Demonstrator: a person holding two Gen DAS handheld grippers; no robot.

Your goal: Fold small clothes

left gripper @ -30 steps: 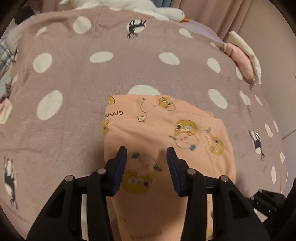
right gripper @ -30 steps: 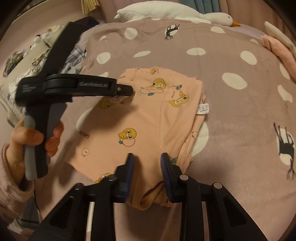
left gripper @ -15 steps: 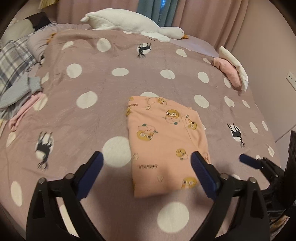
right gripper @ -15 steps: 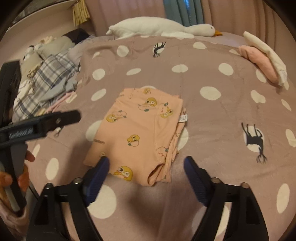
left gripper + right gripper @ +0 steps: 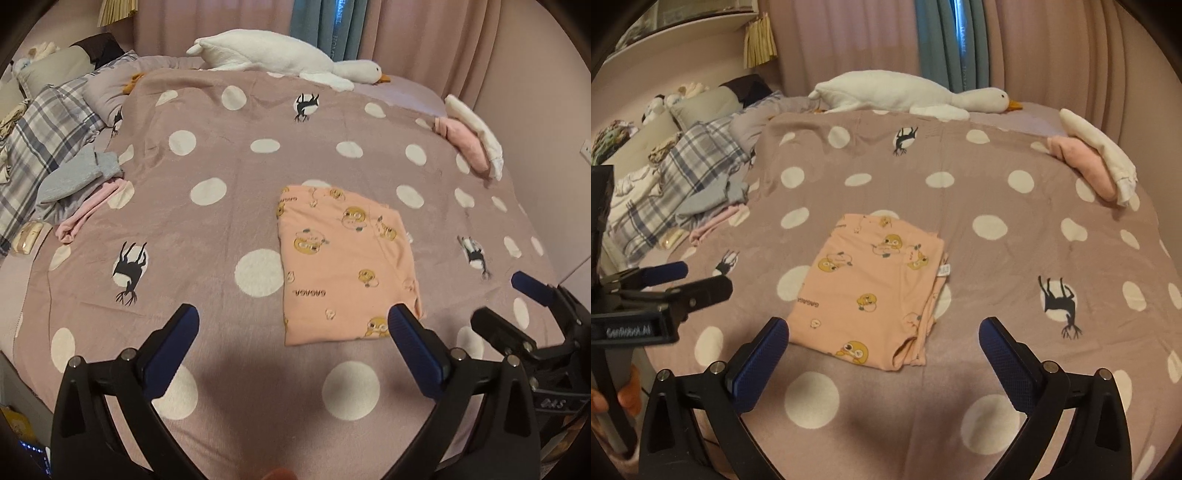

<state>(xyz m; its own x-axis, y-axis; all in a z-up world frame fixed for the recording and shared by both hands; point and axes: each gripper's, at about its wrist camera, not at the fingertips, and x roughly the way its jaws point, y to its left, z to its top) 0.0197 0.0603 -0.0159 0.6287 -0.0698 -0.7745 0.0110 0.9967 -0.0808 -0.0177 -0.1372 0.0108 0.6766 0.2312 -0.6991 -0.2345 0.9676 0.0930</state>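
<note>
Both claws released, garment (image 5: 343, 266) lies folded

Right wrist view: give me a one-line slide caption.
Folded peach garment lies flat on the polka-dot blanket, right hand-held gripper open above its near edge.

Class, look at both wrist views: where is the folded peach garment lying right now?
The folded peach garment lies flat on the polka-dot blanket, near the centre of both views, just beyond the open left gripper and right gripper, touching neither.
</note>
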